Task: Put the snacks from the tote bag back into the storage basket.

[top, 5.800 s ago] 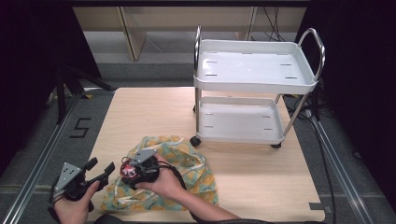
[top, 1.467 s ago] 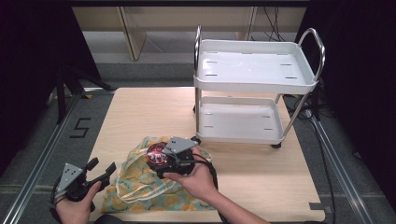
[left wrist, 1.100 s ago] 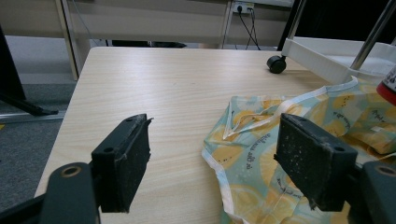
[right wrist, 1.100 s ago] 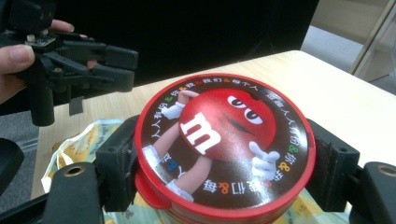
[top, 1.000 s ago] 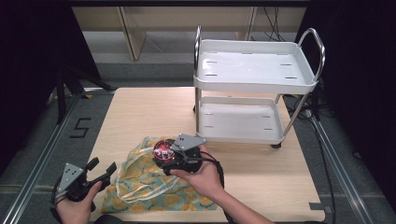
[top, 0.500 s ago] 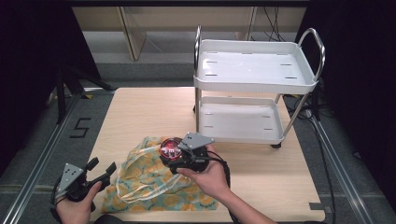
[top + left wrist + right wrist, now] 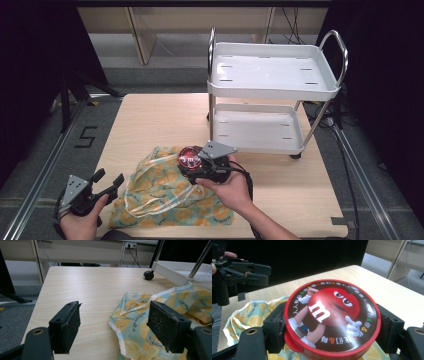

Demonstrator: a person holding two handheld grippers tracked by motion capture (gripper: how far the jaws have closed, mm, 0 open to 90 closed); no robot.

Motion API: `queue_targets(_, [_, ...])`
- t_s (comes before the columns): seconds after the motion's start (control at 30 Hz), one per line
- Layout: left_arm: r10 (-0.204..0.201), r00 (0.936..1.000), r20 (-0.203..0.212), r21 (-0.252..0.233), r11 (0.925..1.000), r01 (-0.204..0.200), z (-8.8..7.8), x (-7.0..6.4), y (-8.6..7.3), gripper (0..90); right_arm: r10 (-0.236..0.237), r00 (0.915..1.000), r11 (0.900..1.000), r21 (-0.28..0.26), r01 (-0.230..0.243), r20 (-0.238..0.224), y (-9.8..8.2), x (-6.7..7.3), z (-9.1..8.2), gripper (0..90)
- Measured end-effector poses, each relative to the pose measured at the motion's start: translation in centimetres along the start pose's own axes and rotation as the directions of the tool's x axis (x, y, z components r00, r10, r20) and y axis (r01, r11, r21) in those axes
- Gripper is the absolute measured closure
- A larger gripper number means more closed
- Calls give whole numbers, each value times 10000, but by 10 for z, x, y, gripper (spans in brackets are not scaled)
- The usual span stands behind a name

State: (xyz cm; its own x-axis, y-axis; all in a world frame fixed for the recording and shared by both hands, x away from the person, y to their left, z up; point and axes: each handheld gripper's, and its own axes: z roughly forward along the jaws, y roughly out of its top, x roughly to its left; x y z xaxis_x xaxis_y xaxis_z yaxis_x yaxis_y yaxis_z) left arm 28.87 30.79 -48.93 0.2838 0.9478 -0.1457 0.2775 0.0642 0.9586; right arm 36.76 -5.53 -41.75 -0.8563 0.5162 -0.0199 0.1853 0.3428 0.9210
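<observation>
A round red tin (image 7: 332, 317) with a cartoon candy figure on its lid is clamped between the jaws of my right gripper (image 7: 332, 327). In the high view this right gripper (image 7: 192, 162) holds the tin (image 7: 189, 157) above the upper right part of a lemon-print drawstring bag (image 7: 165, 192) lying on the table. My left gripper (image 7: 107, 183) rests at the table's front left corner, jaws wide open, nothing between them. In the left gripper view its jaws (image 7: 113, 327) frame the bag's edge (image 7: 140, 327) and bare tabletop.
A white two-shelf trolley (image 7: 272, 75) with chrome handles stands at the back right of the wooden table (image 7: 160, 120); one caster (image 7: 148, 275) is near the bag. Floor and a marked "5" (image 7: 86, 136) lie left of the table.
My right gripper has carried the red tin from the bag's left part rightward and farther from the person, toward the trolley. The left gripper has stayed put.
</observation>
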Motion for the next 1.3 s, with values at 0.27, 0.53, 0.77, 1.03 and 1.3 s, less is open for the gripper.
queue_targets(0.27, [-9,10000,-17,6,10000,9,0,0,0,253,374,9992,9992,129,-373,-105,-3,-3,-5,268])
queue_targets(0.53, [-26,10000,-6,-118,9999,26,0,0,0,253,325,9994,9994,133,-327,86,-6,-7,-10,268])
queue_targets(0.77, [-30,9999,-96,-10,10000,30,0,-1,1,253,440,9989,9990,70,-441,172,-8,-11,-15,268])
queue_targets(1.03, [-23,10000,-93,-16,10000,23,0,-1,1,254,305,9985,9995,63,-308,454,-11,-17,-20,268])
queue_targets(1.3, [-30,10000,-21,-121,9999,29,0,0,0,254,176,9979,9998,-69,-172,631,-12,-23,-26,268])
